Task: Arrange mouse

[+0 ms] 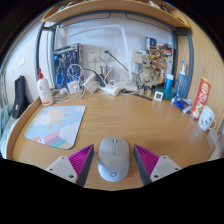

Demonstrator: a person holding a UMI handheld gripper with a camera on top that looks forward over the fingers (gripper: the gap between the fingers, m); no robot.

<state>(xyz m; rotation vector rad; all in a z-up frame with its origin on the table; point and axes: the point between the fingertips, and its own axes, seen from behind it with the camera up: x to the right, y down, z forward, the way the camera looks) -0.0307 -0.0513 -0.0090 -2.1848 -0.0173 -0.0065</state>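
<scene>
A light grey computer mouse (113,160) rests on the wooden desk (150,120), between my two fingers. My gripper (113,152) is open. Its magenta pads (82,162) flank the mouse on both sides, and a thin strip of desk shows at each side. The mouse points away from me, scroll wheel at the far end. A pastel mouse mat (55,127) lies on the desk ahead and to the left, apart from the mouse.
A white bottle with a red cap (44,92) stands beyond the mat. A black object (19,97) is at the far left. A red can (203,95) and a white mug (207,119) stand at the right. Cables and clutter line the back wall.
</scene>
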